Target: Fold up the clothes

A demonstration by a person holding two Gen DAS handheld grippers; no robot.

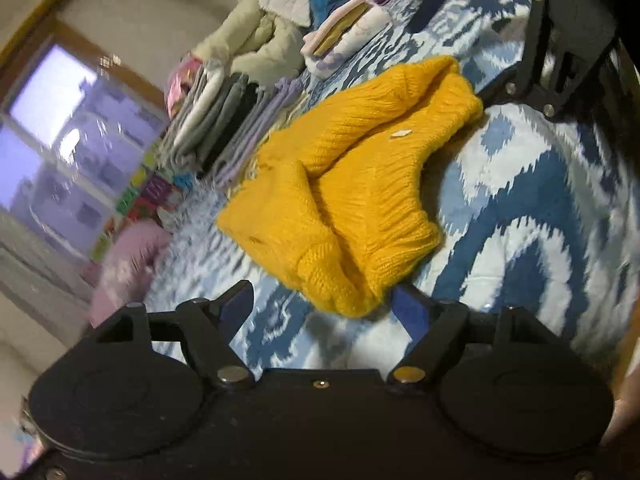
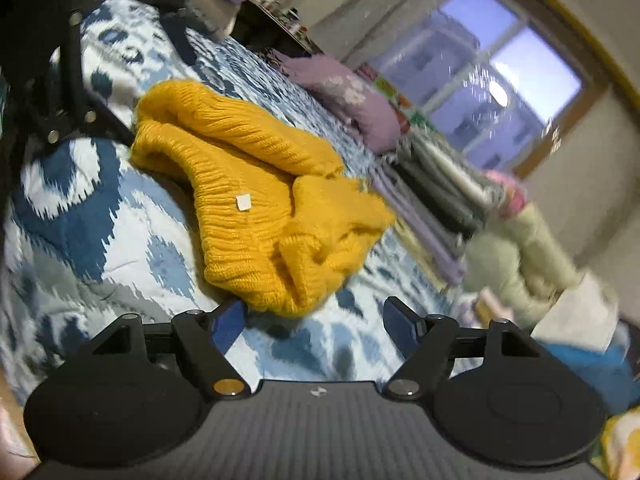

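Note:
A mustard-yellow knitted sweater (image 1: 352, 184) (image 2: 260, 200) lies folded into a thick bundle on the blue-and-white patterned bedspread (image 1: 520, 200) (image 2: 80, 208). A small white tag (image 1: 400, 134) (image 2: 243, 202) sits on its top. My left gripper (image 1: 324, 308) hangs open just in front of the bundle's near corner, and its blue pads do not press the knit. My right gripper (image 2: 314, 320) is open at the opposite end, with the sweater's edge just beside its left pad (image 2: 228, 324). Each gripper also shows in the other's view: right gripper (image 1: 560, 52), left gripper (image 2: 60, 80).
A row of folded grey, white and lilac clothes (image 1: 224, 120) (image 2: 440, 188) stands past the sweater. A cream puffy jacket (image 1: 256, 32) (image 2: 520, 252), a small folded pile (image 1: 348, 28) and a purple pillow (image 1: 128, 256) (image 2: 348, 96) also lie on the bed. A window (image 1: 52, 128) (image 2: 500, 68) is behind.

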